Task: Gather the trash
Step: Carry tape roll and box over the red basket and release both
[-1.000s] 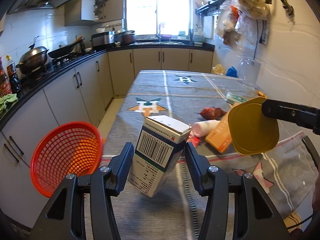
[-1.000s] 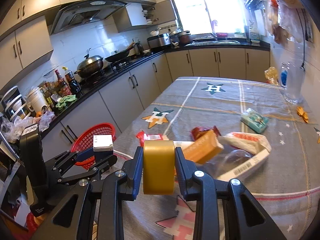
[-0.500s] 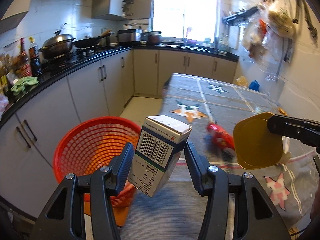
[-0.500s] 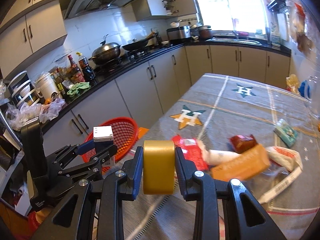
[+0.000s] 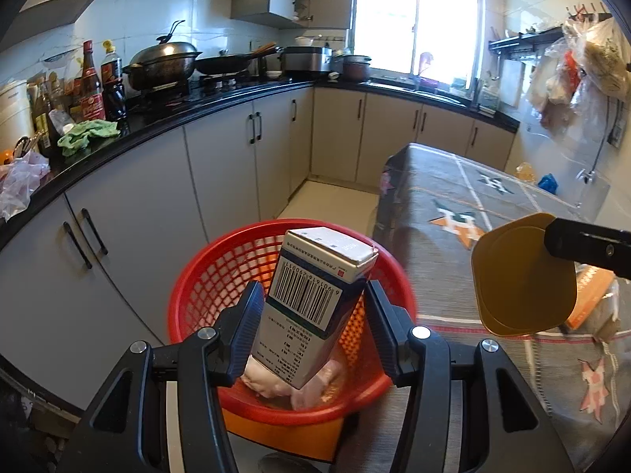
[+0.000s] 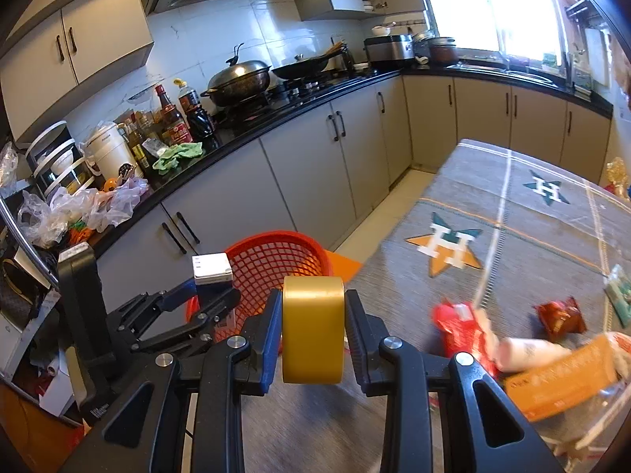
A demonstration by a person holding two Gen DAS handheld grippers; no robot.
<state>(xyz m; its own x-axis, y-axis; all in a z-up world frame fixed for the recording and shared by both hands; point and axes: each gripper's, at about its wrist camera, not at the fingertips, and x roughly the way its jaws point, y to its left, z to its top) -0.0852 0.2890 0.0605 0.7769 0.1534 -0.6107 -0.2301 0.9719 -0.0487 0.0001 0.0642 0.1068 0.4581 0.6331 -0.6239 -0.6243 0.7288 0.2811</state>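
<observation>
A: Anything readable on the carton [image 5: 311,303]?

B: A barcode with a row of digits beside it, too small to read with confidence, and blocks of fine print lower down that I can't make out. White body, a dark band and a small red mark near the top edge.

A: How does it sit?

B: Its long axis leans, top tipped away and to the right. The left gripper [image 5: 313,325] is clamped on its two sides, angled downward, and the carton hangs directly over the red basket [image 5: 205,276]. Pale crumpled wrapping lies in the basket's bottom.

A: And the other hand's tool?

B: The right gripper [image 6: 313,333] is closed on a yellow cup [image 6: 312,329], pads on its two flat faces, the narrow side toward the camera. It also tilts downward. From the left view the cup's broad face shows to the right of the basket, over the table [image 5: 453,197]. In the right view it is just this side of the basket's rim.

A: The rest of the trash?

B: Right of the basket on the tablecloth: a red wrapper [image 6: 457,327], a dark red packet [image 6: 560,315], an orange box [image 6: 564,378]. All blurred.
</observation>
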